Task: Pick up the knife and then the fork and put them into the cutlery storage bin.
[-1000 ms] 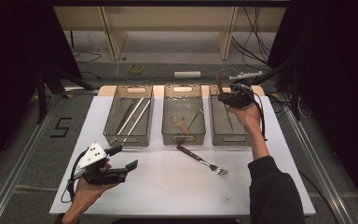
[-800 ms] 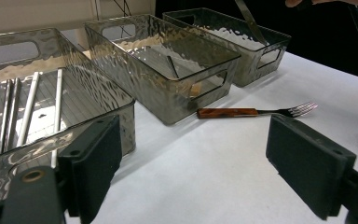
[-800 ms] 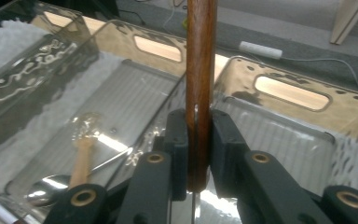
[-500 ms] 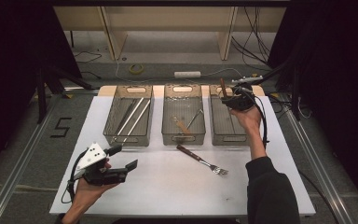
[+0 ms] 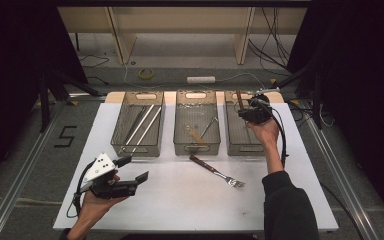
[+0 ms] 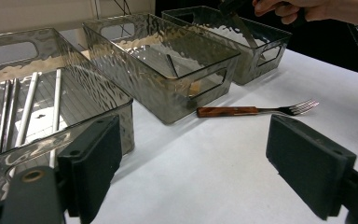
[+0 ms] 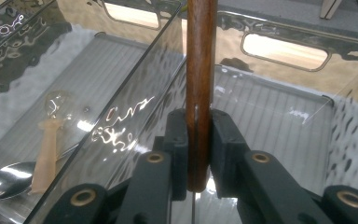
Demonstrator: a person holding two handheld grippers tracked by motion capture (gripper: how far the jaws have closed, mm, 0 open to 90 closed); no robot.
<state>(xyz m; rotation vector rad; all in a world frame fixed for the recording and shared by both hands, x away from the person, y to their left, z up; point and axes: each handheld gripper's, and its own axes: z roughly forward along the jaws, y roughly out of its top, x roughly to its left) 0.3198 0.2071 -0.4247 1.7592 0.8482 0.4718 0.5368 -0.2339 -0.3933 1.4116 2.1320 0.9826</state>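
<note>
High view: a person holds a gripper in each hand over a white table (image 5: 290, 200) carrying three clear bins

Right gripper (image 5: 246, 111), at upper right of the frame, is clamped on a wooden-handled utensil (image 7: 199, 88) above the rightmost bin (image 5: 232, 135); in the right gripper view the brown handle stands upright between the closed jaws, with the bin's ribbed floor behind it. Left gripper (image 5: 132, 172), at lower left, hovers over bare table with its jaws wide apart and nothing between them. A wooden-handled fork (image 5: 216, 171) lies on the table just below the middle bin (image 5: 196, 148), which holds a spoon (image 7: 2, 179). The left bin (image 5: 136, 148) holds long metal rods (image 5: 144, 123)
</note>
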